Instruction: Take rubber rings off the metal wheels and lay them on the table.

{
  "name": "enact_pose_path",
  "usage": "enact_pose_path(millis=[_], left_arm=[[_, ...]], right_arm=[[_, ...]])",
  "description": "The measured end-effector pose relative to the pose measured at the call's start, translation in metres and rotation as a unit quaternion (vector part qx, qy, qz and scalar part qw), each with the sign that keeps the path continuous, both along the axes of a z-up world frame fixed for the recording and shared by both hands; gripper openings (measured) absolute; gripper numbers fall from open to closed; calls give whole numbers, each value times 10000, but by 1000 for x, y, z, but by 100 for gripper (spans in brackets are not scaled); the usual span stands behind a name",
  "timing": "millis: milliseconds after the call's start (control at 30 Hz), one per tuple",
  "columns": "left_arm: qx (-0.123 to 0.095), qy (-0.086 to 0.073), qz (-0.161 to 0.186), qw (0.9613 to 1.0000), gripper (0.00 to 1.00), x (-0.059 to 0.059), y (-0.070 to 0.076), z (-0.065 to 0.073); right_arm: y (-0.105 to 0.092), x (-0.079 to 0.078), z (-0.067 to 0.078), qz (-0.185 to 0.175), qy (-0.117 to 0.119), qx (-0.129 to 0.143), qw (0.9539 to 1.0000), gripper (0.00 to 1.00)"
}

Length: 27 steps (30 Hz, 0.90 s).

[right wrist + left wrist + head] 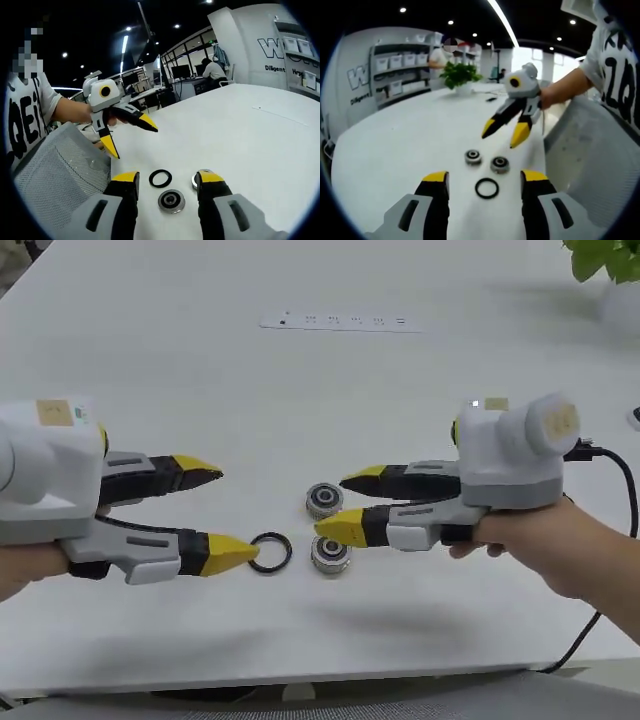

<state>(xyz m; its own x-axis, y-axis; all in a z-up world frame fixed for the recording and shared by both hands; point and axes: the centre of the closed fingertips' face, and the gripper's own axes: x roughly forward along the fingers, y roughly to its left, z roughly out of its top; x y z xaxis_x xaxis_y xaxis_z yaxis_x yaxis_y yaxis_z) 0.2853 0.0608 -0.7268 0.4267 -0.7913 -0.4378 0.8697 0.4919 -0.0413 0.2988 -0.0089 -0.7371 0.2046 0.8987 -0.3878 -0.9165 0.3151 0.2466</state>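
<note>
A loose black rubber ring [270, 552] lies flat on the white table [300, 380]. Just right of it stands one metal wheel [331, 554], and a second metal wheel [324, 499] with a dark rim sits a little farther back. My left gripper [235, 515] hovers open at the left, its near fingertip almost over the ring. Opposite it, my right gripper [332, 503] is open around the wheels, holding nothing. The left gripper view has the ring [487, 188] between the jaws and both wheels [473, 156] [500, 164] beyond. In the right gripper view one wheel [171, 201] lies between the jaws.
A white power strip [340, 322] lies at the table's far middle. A potted plant [605, 260] stands at the far right corner. A black cable [610, 540] trails off the right gripper. A grey mesh chair back [60, 170] stands at the near edge.
</note>
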Motion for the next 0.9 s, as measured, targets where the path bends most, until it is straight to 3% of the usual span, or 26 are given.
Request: enact_pose_path(millis=[367,900], left_arm=[[32,-25,-9,10000,60,-3,0,1],[97,-70,101,9999,66,-8,6,-3]], right_arm=[[-22,-3,2,-127,-359,-127,9992,54],[-49,-7,-8,-289,-611,-359,9971,66]])
